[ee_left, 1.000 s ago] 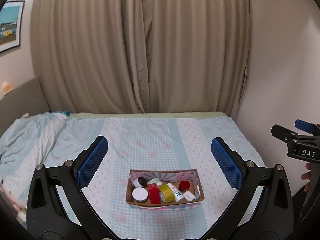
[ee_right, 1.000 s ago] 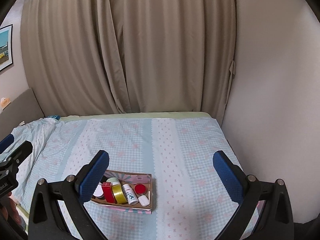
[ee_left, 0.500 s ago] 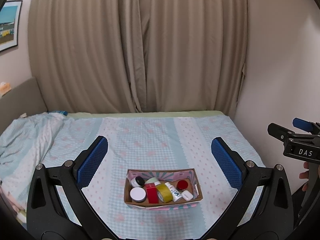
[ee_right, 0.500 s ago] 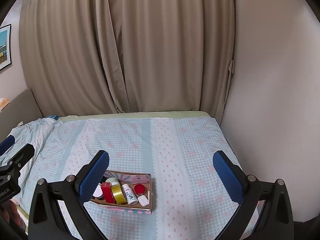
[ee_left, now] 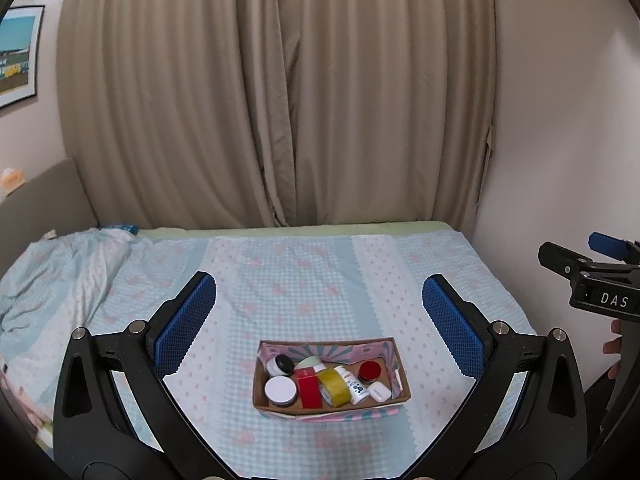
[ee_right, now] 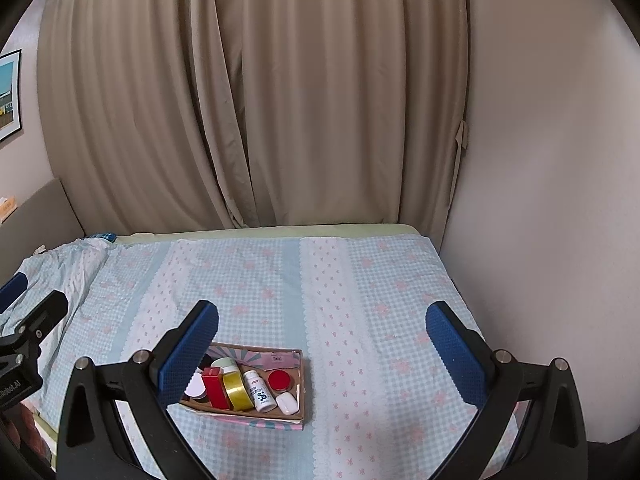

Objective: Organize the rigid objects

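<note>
A low cardboard box [ee_left: 332, 410] [ee_right: 298, 416] sits on the bed near its front edge. It holds a white-lidded jar [ee_left: 281, 389], a red box [ee_left: 308, 390] [ee_right: 214, 386], a yellow tape roll [ee_left: 335, 387] [ee_right: 237, 390], a white bottle [ee_left: 354, 385] [ee_right: 259, 392], a red-lidded jar [ee_left: 369, 370] [ee_right: 280, 380], a white case [ee_left: 379, 392] [ee_right: 287, 403] and a black-capped jar [ee_left: 280, 364]. My left gripper [ee_left: 320, 320] is open and empty, high above the box. My right gripper [ee_right: 322, 344] is open and empty, above and right of it.
The bed [ee_left: 312, 264] has a blue checked sheet, with a rumpled blanket [ee_left: 52, 280] at the left. Beige curtains [ee_left: 280, 100] hang behind it and a wall [ee_right: 540, 200] borders its right side. A grey headboard [ee_left: 40, 200] stands at the left.
Both grippers have risen and drawn back a little, so the box sits lower and smaller in both views. Nothing was taken hold of or let go.
</note>
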